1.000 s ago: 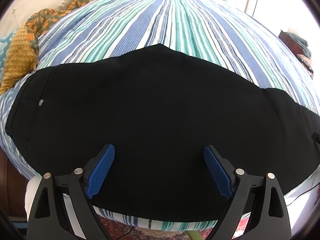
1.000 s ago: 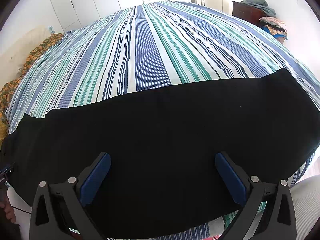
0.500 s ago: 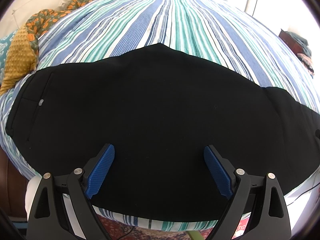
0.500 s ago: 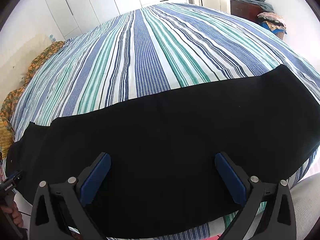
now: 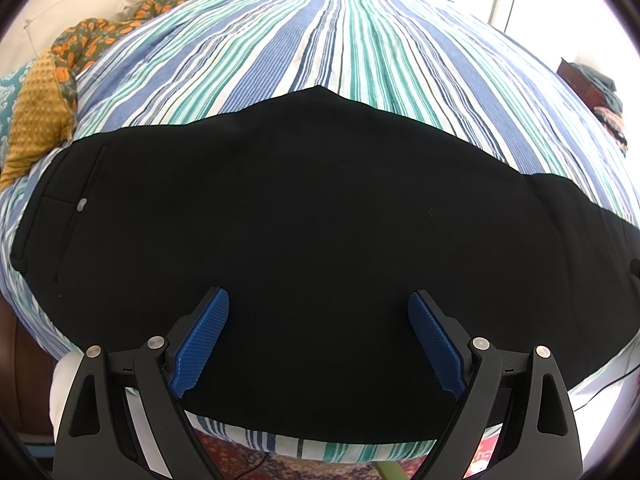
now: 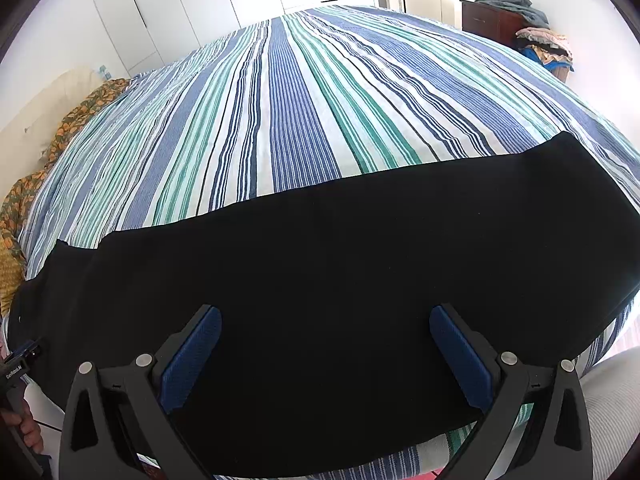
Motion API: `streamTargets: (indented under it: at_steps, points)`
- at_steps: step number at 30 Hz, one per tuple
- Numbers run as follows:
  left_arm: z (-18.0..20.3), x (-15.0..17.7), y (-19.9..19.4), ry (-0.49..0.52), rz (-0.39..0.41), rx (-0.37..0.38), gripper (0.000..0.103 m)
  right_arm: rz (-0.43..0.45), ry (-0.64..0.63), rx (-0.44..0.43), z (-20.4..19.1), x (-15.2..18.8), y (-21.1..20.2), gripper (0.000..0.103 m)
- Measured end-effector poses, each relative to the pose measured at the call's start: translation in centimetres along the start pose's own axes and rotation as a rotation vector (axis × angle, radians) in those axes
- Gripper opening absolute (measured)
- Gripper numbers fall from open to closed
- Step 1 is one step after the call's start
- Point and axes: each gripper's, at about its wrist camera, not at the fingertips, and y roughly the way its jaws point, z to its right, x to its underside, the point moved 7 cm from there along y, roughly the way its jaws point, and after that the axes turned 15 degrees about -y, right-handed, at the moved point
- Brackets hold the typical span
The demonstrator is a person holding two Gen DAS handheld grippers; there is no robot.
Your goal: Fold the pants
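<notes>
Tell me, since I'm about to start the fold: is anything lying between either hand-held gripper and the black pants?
Nothing visible. The left hand-held gripper and right hand-held gripper hang open directly above the black pants, spread bare on the striped bedspread.

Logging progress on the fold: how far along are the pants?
Done: black pants lie flat along the striped bed's near edge. In hand: nothing; left gripper and right gripper hover open above the fabric. Left: the folds themselves.

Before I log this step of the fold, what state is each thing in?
Black pants: spread flat across the bed, lengthwise fold done, no cross fold yet.
Left gripper: open above the pants, holding nothing.
Right gripper: open above the pants, holding nothing.
Striped bedspread: smooth.
</notes>
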Motion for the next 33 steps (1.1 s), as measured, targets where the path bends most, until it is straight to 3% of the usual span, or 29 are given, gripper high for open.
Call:
streamTargets:
  at_steps: [33]
  points:
    - [0.07, 0.07, 0.02, -0.001, 0.000, -0.001, 0.092, 0.021, 0.037, -0.029, 0.35, -0.08, -0.46, 0.103]
